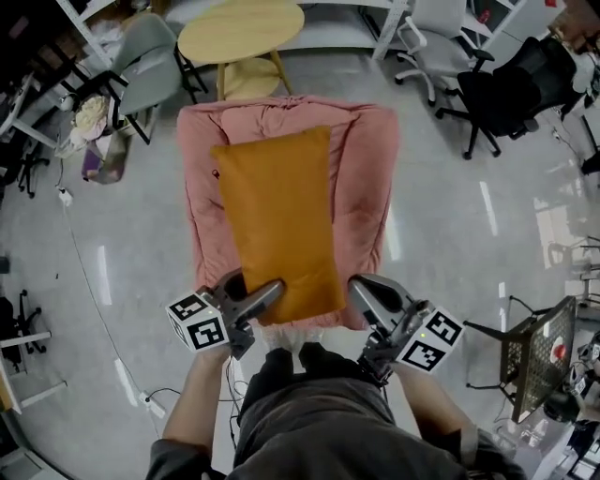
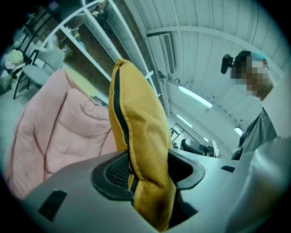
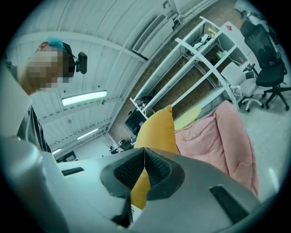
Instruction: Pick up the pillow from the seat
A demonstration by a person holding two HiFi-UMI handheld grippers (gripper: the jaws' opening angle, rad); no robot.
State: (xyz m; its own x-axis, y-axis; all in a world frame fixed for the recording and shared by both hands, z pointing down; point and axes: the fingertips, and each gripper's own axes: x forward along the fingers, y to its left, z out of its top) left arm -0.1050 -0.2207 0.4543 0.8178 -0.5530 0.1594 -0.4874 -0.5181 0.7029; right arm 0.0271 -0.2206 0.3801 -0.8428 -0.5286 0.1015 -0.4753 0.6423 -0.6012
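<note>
An orange rectangular pillow (image 1: 281, 220) hangs lifted over the pink padded seat (image 1: 361, 159), its long side running away from me. My left gripper (image 1: 267, 292) is shut on the pillow's near left corner; in the left gripper view the thick zippered corner (image 2: 136, 136) fills the gap between the pads (image 2: 113, 170) of that gripper (image 2: 148, 175). My right gripper (image 1: 361, 291) pinches the near right corner. In the right gripper view its jaws (image 3: 144, 170) close on a thin orange edge (image 3: 157, 129). The pink seat (image 2: 59, 123) (image 3: 223, 132) lies behind the pillow.
A round wooden table (image 1: 241, 28) stands just beyond the seat, with a grey-green chair (image 1: 150, 61) to its left. A black office chair (image 1: 511, 89) and a white one (image 1: 436, 37) stand at the back right. A wire-mesh stand (image 1: 539, 352) is at the near right. White shelving (image 3: 200, 59) lines the wall.
</note>
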